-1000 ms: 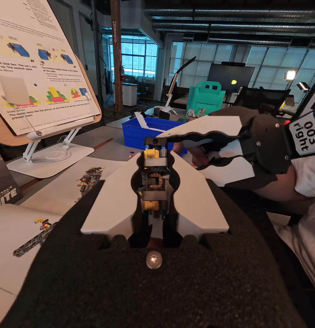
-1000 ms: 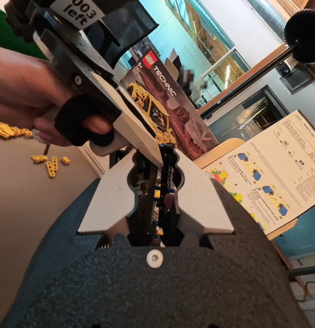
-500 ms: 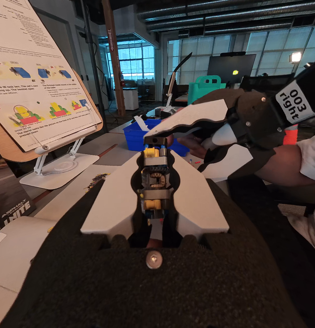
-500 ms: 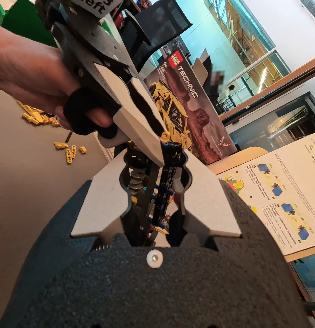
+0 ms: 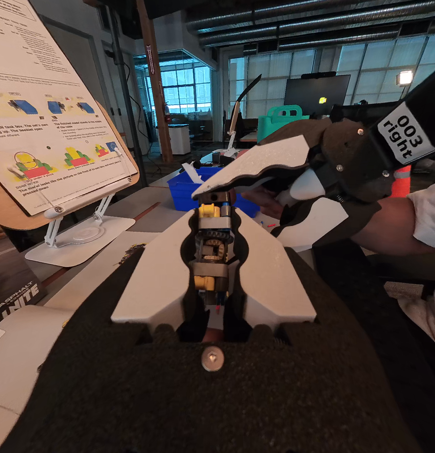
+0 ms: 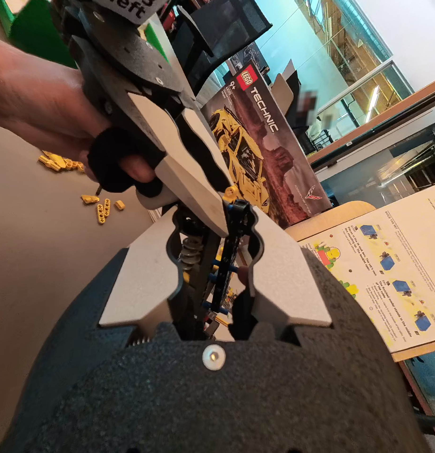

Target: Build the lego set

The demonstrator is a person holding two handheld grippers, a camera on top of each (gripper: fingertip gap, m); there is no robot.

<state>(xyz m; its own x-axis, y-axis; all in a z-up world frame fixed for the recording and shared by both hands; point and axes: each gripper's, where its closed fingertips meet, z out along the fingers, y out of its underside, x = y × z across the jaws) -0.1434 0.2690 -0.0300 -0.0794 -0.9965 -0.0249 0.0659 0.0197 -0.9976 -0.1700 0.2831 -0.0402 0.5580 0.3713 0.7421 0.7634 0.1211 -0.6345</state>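
A: Where's the lego assembly [image 5: 212,247]?

B: Off the table, pinched between both tools. The left gripper [image 5: 213,247] has its white fingers [image 5: 160,282] pressed against the sides of the grey-and-yellow gear section.

A: And the right gripper [image 6: 212,267]?

B: Narrowed onto the same build, with a black beam [image 6: 230,257] and a spring [image 6: 190,250] between its fingers. In the left wrist view its upper finger [image 5: 255,166] lies over the top of the model, touching it.

A: Any room around it?

B: Tight. The two tools cross at the model. The blue bin [image 5: 187,188] sits behind, the instruction stand [image 5: 64,157] to the left, loose yellow pieces [image 6: 101,208] on the table [image 6: 39,245] below.

A: Hand pose?

B: The left hand [image 6: 39,110] grips its handle from above-left; the right forearm [image 5: 388,228] comes in from the right, about level.
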